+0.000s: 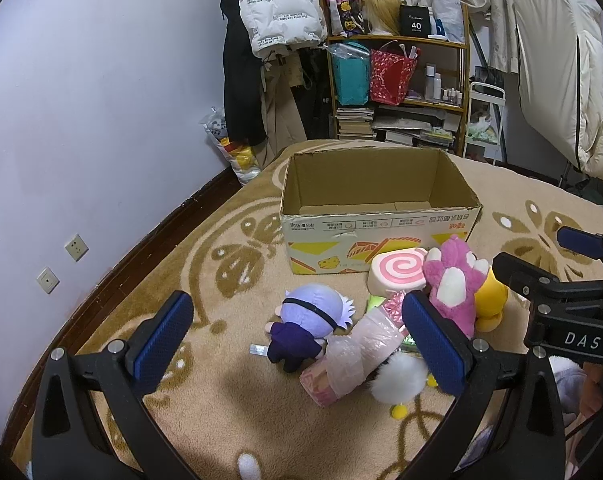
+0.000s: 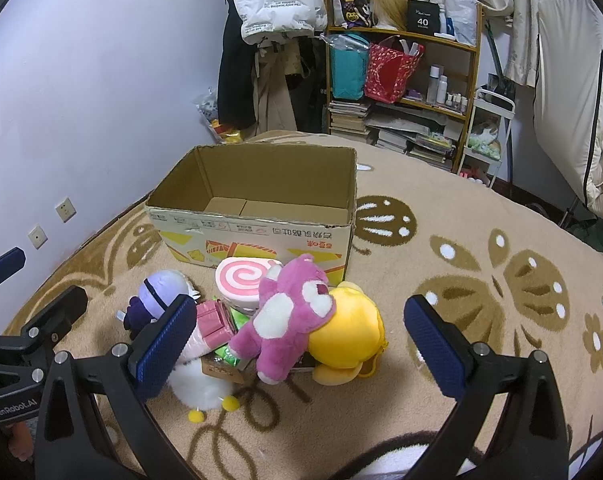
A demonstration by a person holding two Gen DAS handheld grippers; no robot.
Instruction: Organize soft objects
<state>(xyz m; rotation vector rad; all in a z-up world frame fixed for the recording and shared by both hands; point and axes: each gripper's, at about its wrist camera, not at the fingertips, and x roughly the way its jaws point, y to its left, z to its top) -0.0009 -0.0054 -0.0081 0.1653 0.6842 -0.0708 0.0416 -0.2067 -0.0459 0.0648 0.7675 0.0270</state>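
Observation:
An open, empty cardboard box point(image 1: 381, 222) point(image 2: 257, 236) stands on the beige blanket. In front of it lies a pile of soft toys: a purple-haired doll point(image 1: 307, 318) point(image 2: 157, 298), a pink swirl cushion point(image 1: 399, 270) point(image 2: 243, 278), a pink bear point(image 1: 453, 284) point(image 2: 289, 316), a yellow plush point(image 1: 489, 298) point(image 2: 349, 336), a pink wrapped roll point(image 1: 355, 354) point(image 2: 209, 326) and a white fluffy toy point(image 1: 397, 378) point(image 2: 199, 386). My left gripper point(image 1: 297, 342) is open, hovering over the doll and roll. My right gripper point(image 2: 301, 340) is open above the bear and yellow plush.
The patterned blanket point(image 2: 501, 280) spreads wide to the right. A wall point(image 1: 101, 120) with sockets runs along the left. Behind the box are a shelf point(image 1: 401, 80) of bags and books, hanging coats point(image 1: 277, 12) and a small white cart point(image 2: 489, 132).

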